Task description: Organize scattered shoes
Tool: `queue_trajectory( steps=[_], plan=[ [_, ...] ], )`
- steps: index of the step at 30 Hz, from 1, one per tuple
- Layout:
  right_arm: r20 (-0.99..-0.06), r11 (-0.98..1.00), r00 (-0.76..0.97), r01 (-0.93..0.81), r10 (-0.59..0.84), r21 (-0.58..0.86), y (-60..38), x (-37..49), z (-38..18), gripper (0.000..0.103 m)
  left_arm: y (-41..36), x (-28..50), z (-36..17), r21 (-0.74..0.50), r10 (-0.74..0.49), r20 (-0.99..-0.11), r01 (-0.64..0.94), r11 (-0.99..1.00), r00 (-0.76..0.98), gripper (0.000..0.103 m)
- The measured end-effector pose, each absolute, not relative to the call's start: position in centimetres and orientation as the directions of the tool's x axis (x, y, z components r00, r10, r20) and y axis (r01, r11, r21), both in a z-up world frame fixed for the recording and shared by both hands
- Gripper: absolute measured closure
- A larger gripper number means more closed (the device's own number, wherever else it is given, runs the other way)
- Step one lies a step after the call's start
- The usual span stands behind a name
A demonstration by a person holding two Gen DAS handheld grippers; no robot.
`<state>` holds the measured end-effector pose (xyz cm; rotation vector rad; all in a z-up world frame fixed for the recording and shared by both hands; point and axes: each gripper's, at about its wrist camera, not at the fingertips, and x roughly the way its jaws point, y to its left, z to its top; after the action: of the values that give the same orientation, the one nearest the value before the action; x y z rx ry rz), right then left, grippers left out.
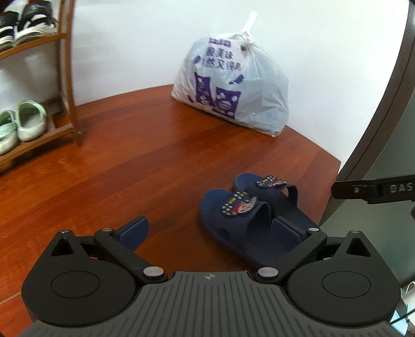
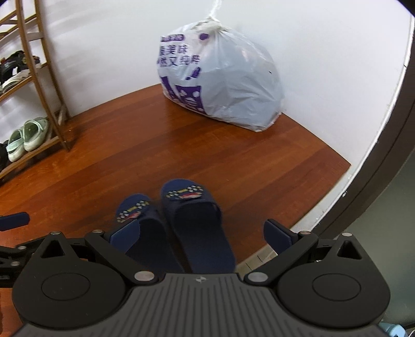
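Two navy slide sandals with cartoon patches lie side by side on the wooden floor. In the left wrist view the nearer sandal [image 1: 241, 220] and the farther one [image 1: 275, 191] sit right of centre. My left gripper [image 1: 210, 228] is open just above the floor, its right finger beside the nearer sandal's heel. In the right wrist view the left sandal [image 2: 140, 223] and the right sandal [image 2: 197, 215] lie straight ahead. My right gripper [image 2: 201, 233] is open, its fingers spread to either side of the pair and holding nothing.
A tied white plastic bag [image 1: 233, 85] with purple print stands against the wall. At the left a wooden shoe rack [image 1: 67, 77] holds pale green clogs [image 1: 31, 120] and black-and-white sandals [image 1: 33, 23]. A dark door frame [image 2: 389, 145] borders the right.
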<state>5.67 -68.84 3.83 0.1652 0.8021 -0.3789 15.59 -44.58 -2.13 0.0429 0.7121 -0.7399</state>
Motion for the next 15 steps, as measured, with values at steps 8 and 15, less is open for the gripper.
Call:
queue_trajectory(
  steps=[8,15],
  plan=[
    [-0.738,0.901,0.61,0.434,-0.289,0.007,-70.4,3.8,3.1,0.001,-48.3,16.2,-4.7,-0.174,-0.57,-0.653,0.634,0.753,0.498,0.018],
    [-0.744,0.884,0.596,0.468,-0.303,0.015,-71.4,2.3,2.5,0.001,-50.3,17.2,-6.8,-0.169,-0.543,-0.691,0.624,0.763,0.477,0.033]
  ],
)
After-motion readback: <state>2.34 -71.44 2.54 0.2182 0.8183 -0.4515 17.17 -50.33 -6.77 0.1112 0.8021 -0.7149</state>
